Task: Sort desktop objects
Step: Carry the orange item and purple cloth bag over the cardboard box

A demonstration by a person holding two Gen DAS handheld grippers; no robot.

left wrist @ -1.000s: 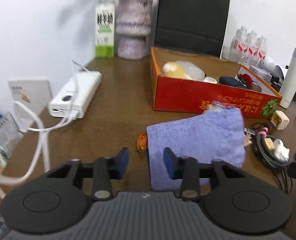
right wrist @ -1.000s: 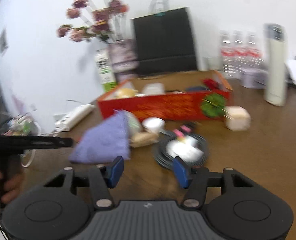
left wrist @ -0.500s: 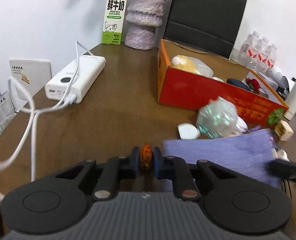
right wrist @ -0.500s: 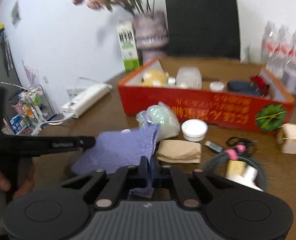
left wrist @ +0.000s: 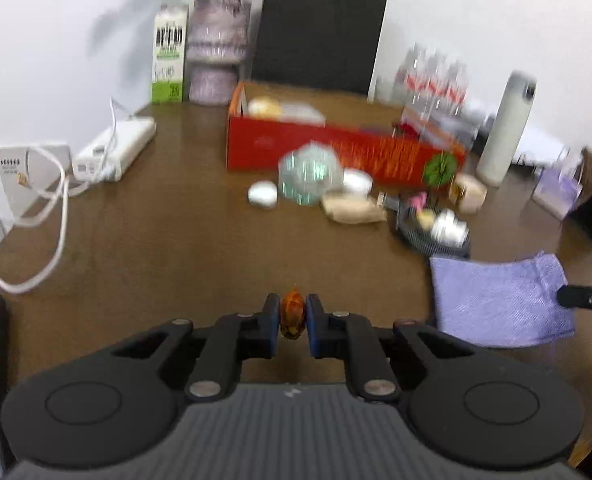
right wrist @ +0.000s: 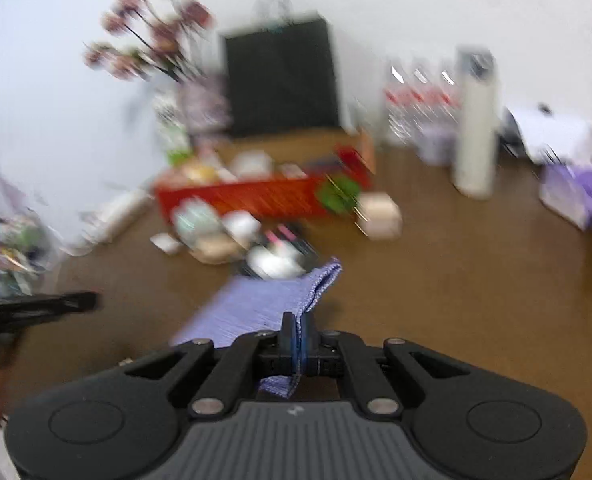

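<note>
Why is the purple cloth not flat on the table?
Lifted: the right gripper is shut on the purple cloth, holding one edge up.

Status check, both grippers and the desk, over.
Left gripper shut on small orange item. Right gripper shut on purple cloth. Red box ahead, loose clutter in front of it.

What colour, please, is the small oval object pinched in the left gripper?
Amber-orange with darker brown mottling, the small oval object shows best in the left wrist view.
</note>
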